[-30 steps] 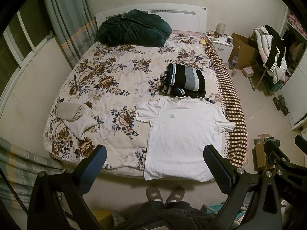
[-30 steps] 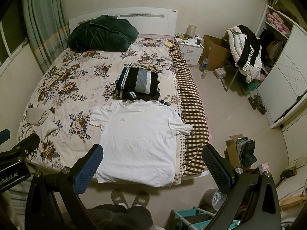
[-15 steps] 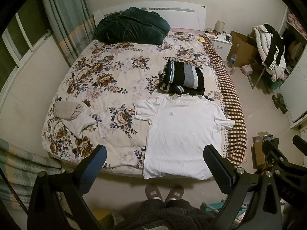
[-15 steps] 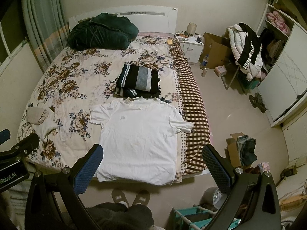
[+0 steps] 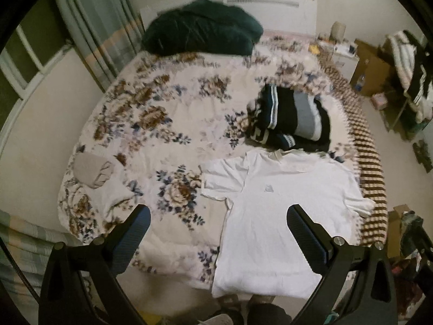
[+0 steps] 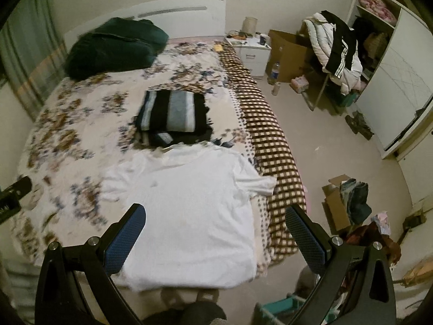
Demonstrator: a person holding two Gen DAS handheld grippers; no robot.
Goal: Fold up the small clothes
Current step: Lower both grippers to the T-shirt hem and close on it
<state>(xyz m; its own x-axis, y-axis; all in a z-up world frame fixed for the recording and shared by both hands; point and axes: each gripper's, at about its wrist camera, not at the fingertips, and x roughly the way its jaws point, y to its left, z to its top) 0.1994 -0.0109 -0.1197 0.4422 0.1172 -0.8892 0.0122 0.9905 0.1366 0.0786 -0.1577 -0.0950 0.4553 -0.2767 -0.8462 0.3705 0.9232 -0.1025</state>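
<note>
A white T-shirt (image 5: pixel 273 211) (image 6: pixel 194 211) lies flat, front up, at the near edge of the flowered bed (image 5: pixel 167 124) (image 6: pixel 81 135), collar away from me. Behind it rests a folded pile of dark striped clothes (image 5: pixel 292 116) (image 6: pixel 176 113). A small beige folded garment (image 5: pixel 92 170) sits at the bed's left side. My left gripper (image 5: pixel 216 224) hangs open above the shirt's left hem area, holding nothing. My right gripper (image 6: pixel 215 222) is open over the shirt's lower right part, also holding nothing. Both views are blurred.
A dark green quilt (image 5: pixel 200 35) lies at the headboard. A checked blanket (image 6: pixel 270 162) hangs off the bed's right side. On the floor to the right are cardboard boxes (image 6: pixel 338 205), bottles, a chair piled with jackets (image 6: pixel 338 51) and a white wardrobe (image 6: pixel 400 103). The person's feet show below.
Both grippers have moved forward and down toward the shirt, so the bed looks larger. The right view has swung rightward. The jaws stay wide apart; the clothes have not moved.
</note>
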